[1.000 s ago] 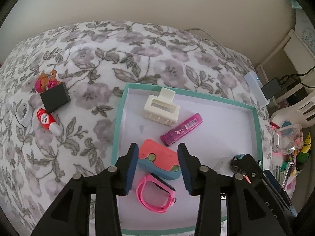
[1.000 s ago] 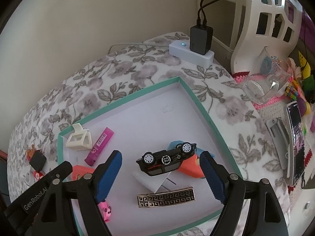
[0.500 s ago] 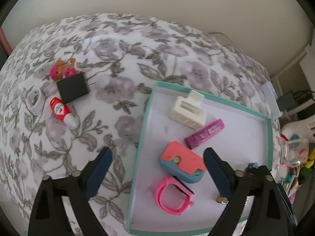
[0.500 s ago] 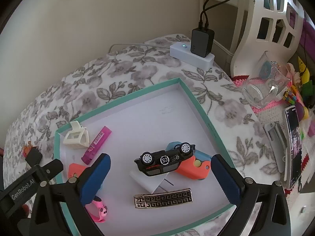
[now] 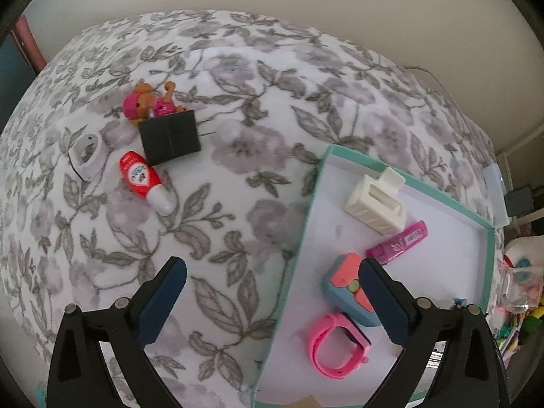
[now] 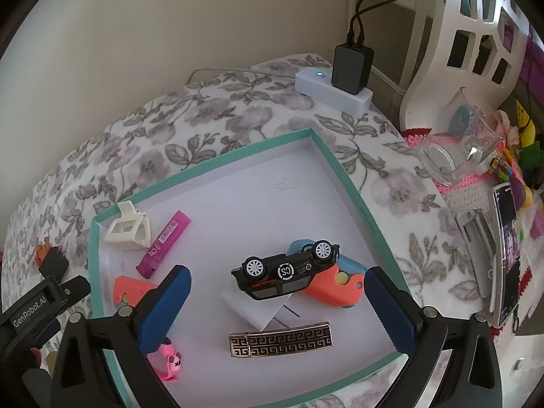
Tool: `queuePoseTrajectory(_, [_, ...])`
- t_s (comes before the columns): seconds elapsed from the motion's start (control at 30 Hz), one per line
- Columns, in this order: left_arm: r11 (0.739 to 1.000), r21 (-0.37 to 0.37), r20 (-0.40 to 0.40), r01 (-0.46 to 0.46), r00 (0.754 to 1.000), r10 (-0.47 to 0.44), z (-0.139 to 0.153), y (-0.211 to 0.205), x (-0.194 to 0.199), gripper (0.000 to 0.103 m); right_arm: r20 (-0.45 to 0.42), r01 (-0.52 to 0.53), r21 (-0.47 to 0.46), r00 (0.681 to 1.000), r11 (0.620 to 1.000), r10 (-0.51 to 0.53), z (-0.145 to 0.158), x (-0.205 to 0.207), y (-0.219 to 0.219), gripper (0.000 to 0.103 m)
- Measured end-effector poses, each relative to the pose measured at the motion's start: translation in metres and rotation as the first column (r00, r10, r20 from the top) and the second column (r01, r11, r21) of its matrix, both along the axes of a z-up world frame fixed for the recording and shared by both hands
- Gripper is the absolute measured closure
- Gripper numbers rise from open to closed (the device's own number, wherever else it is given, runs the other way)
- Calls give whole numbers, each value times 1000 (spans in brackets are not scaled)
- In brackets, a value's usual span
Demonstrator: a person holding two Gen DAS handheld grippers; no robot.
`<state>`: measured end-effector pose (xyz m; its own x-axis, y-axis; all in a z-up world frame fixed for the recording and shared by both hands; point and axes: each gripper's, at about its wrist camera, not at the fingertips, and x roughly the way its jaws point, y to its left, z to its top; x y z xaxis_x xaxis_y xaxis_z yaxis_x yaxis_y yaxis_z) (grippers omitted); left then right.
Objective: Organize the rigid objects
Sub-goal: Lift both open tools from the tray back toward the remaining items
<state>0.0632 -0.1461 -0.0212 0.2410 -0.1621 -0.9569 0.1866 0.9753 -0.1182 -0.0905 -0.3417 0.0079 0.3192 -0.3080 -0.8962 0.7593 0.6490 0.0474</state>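
Since a second ago our left tongs [image 5: 272, 292] have slid off to the left: they were hanging over the coral-and-blue case [image 5: 350, 289] in the teal-rimmed tray [image 5: 299, 238], and now they straddle the tray's left wall, 1 pad over the floral bed cover [image 5: 238, 129], the other over the case. Their jaws have just been opening and now stand spread wide with nothing pinched. Our right tongs [image 6: 278, 302] have also just been opening and are spread wide too, gripping nothing, hanging over the upside-down black toy car [image 6: 285, 272], which leans on a second coral-and-blue case [image 6: 333, 285] and a white plug [image 6: 251, 309].

Also in the tray: cream hair claw [image 5: 375, 204], magenta lighter [image 5: 397, 243], pink watch band [image 5: 335, 346], and a patterned metal barrette [image 6: 280, 340].

Out on the bed cover, well apart from the tray, we see a black charger [image 5: 170, 137], a red-and-white bottle [image 5: 144, 180], a pink-and-orange toy figure [image 5: 149, 103] and a small white ring-shaped thing [image 5: 86, 156].
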Motion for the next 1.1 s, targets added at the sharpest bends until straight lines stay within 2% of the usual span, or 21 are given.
queuePoseTrajectory(0.2, [999,35,2,2,1000,-2,2,3,1,2,-11,-27,-22,1000,999,27,3,6,8,0])
queuePoseTrajectory(0.37, [997,80,10,-11,1000,11,5,12,3,2,-14,-90,-31,996,995,90,4,17,26,0])
queuePoseTrajectory(0.73, [980,159,52,-118,992,111,20,62,18,2,-5,-237,-55,972,970,237,14,42,75,0])
queuePoseTrajectory(0.93, [971,162,74,-174,984,164,27,96,27,2,3,-292,-52,956,955,293,17,53,98,0])
queuePoseTrajectory(1.1, [970,125,58,-207,978,201,29,122,36,2,34,-310,-27,950,950,310,18,60,107,0])
